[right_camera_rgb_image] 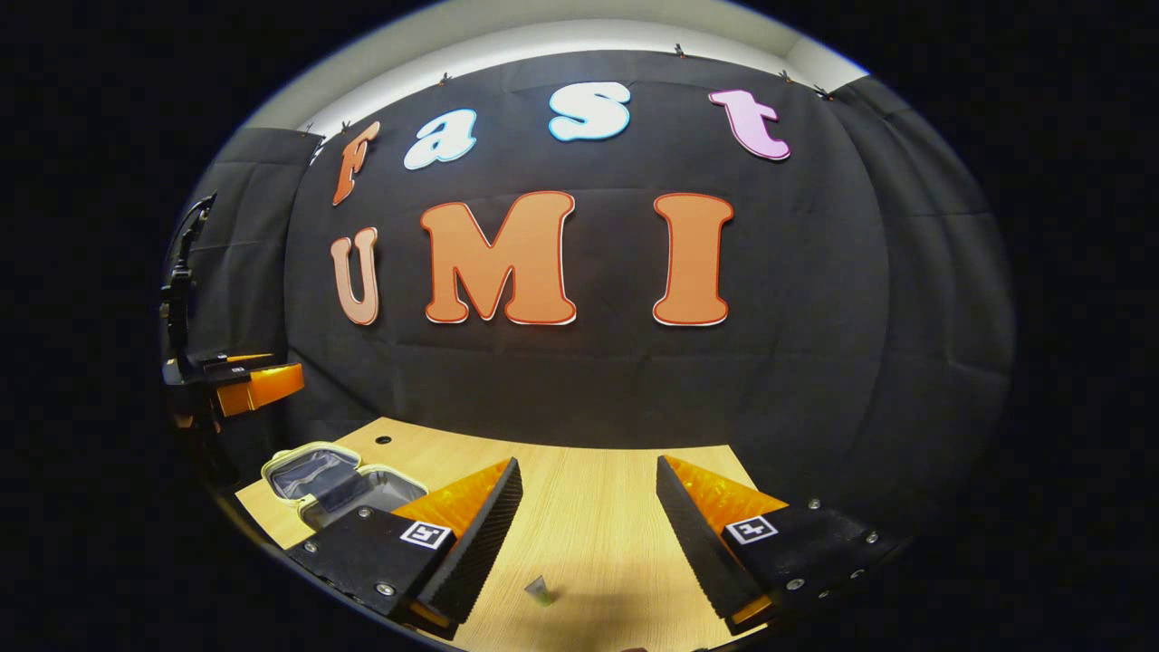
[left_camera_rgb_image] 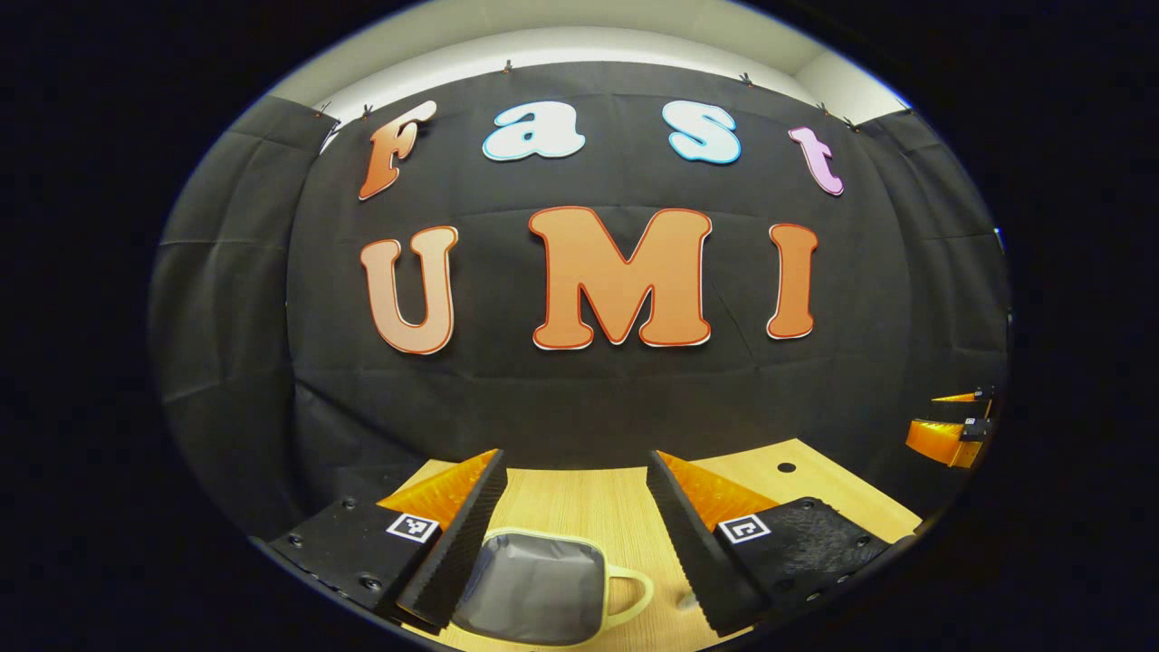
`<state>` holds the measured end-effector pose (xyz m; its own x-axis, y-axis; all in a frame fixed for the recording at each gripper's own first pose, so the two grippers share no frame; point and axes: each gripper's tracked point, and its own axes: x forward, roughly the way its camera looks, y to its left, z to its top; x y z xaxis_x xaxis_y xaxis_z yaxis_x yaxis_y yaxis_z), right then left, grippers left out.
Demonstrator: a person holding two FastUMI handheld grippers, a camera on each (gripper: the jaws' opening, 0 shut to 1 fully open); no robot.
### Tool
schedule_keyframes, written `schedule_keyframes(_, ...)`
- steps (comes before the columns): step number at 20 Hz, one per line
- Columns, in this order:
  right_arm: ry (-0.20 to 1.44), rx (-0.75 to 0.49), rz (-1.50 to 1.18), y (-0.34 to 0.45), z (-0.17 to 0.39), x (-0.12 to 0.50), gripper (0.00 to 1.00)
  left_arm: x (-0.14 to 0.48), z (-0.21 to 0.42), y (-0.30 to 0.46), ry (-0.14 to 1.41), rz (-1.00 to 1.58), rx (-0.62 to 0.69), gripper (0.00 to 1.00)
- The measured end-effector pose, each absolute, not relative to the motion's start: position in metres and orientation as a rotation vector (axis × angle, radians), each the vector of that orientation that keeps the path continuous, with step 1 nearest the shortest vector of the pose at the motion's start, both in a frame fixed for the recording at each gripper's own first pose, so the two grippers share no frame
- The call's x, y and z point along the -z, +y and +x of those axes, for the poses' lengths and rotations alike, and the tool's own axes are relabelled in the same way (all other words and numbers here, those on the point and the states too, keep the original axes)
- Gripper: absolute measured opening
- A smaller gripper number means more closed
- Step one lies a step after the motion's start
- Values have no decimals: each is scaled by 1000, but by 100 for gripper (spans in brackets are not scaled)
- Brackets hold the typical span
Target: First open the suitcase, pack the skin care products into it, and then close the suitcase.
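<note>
Wooden bench [right_camera_rgb_image: 589, 507] runs under both tools. Suitcase [right_camera_rgb_image: 340, 484] lies open at far left of right gripper view, cream rim, grey lining. Left tool [left_camera_rgb_image: 575, 507] wide, suitcase below it. Right tool [right_camera_rgb_image: 589, 525] wide, empty, small skin care item [right_camera_rgb_image: 541, 590] on bench near it.

A: Which parts of the wooden table [right_camera_rgb_image: 598, 507] are free?

B: In the right gripper view, bare wood runs from between the parted fingers toward 12 o'clock up to the cloth wall [right_camera_rgb_image: 589, 380]. One small item [right_camera_rgb_image: 541, 590] lies at 6 o'clock, between the fingers.

A: And the obstacles?

B: The open suitcase [right_camera_rgb_image: 340, 484] occupies the 9 o'clock corner, with the left gripper [right_camera_rgb_image: 244, 385] raised above it. In the left gripper view, the suitcase [left_camera_rgb_image: 543, 589] lies between the fingers at 6 o'clock; beyond it, toward 12 o'clock, the wood is bare.
</note>
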<state>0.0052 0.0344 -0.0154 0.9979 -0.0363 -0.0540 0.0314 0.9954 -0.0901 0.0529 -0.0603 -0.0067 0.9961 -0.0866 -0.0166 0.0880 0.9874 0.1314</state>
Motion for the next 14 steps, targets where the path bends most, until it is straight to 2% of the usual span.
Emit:
schedule_keyframes(10, 65, 46, -92, 27, 5, 19, 94, 13, 56, -73, 19, 127, 95, 96)
schedule_keyframes(14, 89, 53, -93, 20, 2, 27, 95, 43, 68, -105, 33, 118, 146, 95)
